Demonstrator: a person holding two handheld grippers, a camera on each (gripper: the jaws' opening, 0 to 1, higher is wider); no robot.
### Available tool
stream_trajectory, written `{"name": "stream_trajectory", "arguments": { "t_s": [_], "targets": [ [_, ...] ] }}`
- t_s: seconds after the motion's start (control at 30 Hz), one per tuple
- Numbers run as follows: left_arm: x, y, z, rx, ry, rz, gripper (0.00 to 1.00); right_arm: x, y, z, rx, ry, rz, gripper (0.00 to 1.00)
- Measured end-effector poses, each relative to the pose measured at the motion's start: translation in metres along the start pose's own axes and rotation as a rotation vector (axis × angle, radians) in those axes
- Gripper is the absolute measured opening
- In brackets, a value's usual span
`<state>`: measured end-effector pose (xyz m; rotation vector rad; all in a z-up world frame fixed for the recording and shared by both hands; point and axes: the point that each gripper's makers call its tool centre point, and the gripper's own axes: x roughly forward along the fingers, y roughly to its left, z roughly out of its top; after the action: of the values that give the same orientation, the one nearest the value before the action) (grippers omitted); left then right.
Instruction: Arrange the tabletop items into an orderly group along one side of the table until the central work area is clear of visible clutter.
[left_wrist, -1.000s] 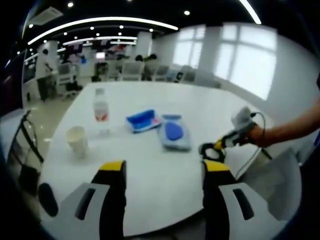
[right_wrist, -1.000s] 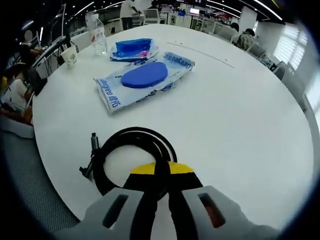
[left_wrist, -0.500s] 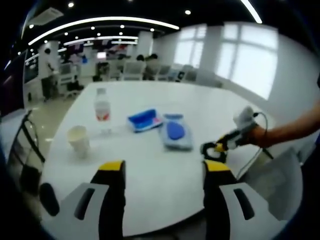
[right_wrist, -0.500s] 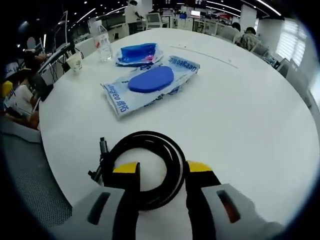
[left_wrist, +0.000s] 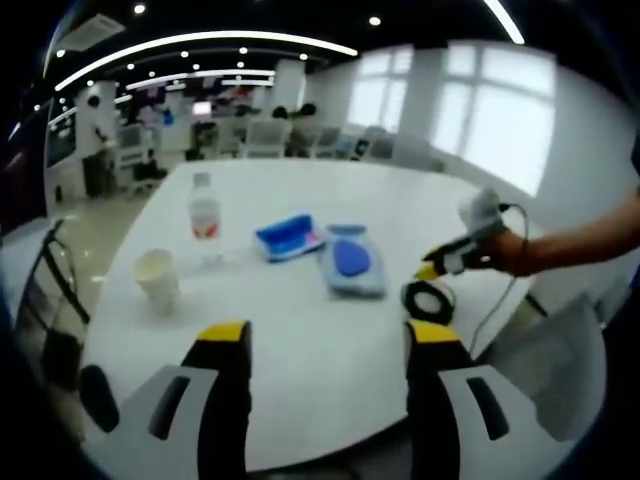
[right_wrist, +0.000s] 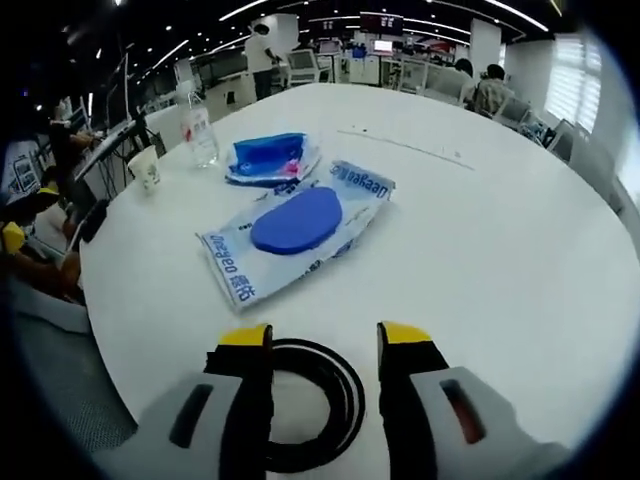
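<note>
A coiled black cable (right_wrist: 305, 405) lies flat on the white round table (right_wrist: 480, 250), just under my right gripper (right_wrist: 323, 338), whose jaws stand open above it and apart from it. Beyond it rest a pale blue wipes pack (right_wrist: 295, 225), a blue pouch (right_wrist: 270, 158), a water bottle (right_wrist: 197, 125) and a paper cup (right_wrist: 148, 168). In the left gripper view my left gripper (left_wrist: 328, 335) hangs open over the near table edge, holding nothing. That view has the cup (left_wrist: 157, 278), bottle (left_wrist: 204, 215), pouch (left_wrist: 288, 236), wipes pack (left_wrist: 350, 262), cable (left_wrist: 428, 298) and the hand-held right gripper (left_wrist: 432, 270).
A black chair (left_wrist: 50, 290) stands at the table's left edge. A seated person (right_wrist: 30, 240) is close to the table rim in the right gripper view. Desks, chairs and people fill the office behind. The table's far half (left_wrist: 400, 205) is bare white surface.
My right gripper has opened, let go of the black cable coil and risen off it; the coil now lies on the table. The left gripper has stayed put.
</note>
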<state>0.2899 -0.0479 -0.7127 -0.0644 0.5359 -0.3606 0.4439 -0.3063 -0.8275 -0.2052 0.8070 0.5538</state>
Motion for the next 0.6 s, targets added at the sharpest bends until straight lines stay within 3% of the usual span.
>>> {"name": "stream_trajectory", "arguments": {
  "t_s": [0.53,0.6],
  "targets": [
    [0.0,0.008,-0.003,-0.005,0.007,0.029,0.59,0.081,0.03,0.095,-0.037,-0.023,0.075,0.36],
    [0.0,0.009,-0.003,-0.008,0.007,0.032,0.59,0.084,0.044,0.102,-0.027,-0.025,0.083,0.32]
  ]
}}
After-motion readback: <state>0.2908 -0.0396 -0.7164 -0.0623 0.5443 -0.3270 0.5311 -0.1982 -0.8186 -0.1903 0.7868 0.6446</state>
